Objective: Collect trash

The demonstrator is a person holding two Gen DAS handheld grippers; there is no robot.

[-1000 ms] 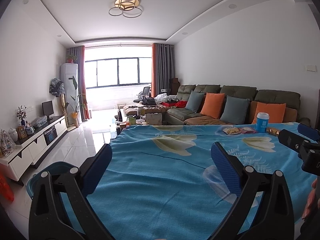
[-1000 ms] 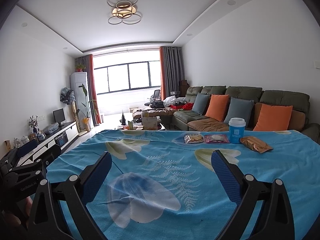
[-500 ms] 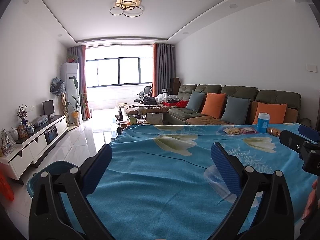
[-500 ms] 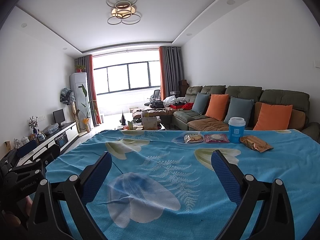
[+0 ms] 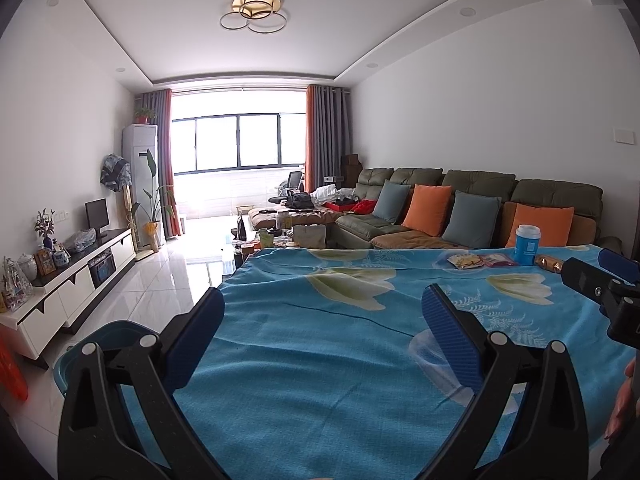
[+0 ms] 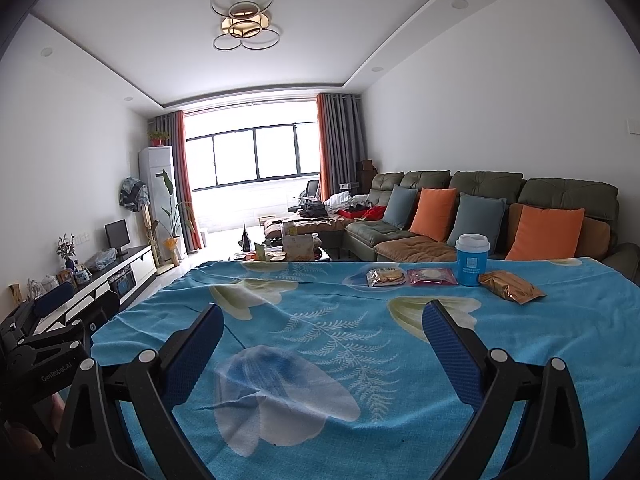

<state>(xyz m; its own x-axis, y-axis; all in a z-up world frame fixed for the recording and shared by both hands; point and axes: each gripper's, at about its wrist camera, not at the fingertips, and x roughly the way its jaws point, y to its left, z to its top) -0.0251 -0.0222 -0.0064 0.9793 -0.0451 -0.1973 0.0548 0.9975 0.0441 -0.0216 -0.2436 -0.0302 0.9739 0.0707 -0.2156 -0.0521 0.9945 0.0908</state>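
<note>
On the blue flowered tablecloth [image 6: 320, 320], at the far right, lie a clear snack packet [image 6: 386, 277], a pink packet [image 6: 431, 277], a blue paper cup with a white lid [image 6: 472, 259] and a gold-brown wrapper [image 6: 510, 286]. They also show in the left wrist view: the cup [image 5: 527, 245] and the packets [image 5: 464, 260]. My right gripper [image 6: 322, 344] is open and empty above the near part of the table. My left gripper [image 5: 322, 336] is open and empty at the table's left side. A blue bin [image 5: 108, 340] stands on the floor below the left gripper.
A green sofa with orange and grey cushions [image 6: 480, 216] stands behind the table. A white TV cabinet [image 5: 68, 284] lines the left wall. A cluttered coffee table [image 6: 296, 246] is beyond the table. The right gripper shows at the right edge of the left wrist view [image 5: 600, 280].
Both views have shifted very slightly; the grippers stay open and nothing on the table has moved.
</note>
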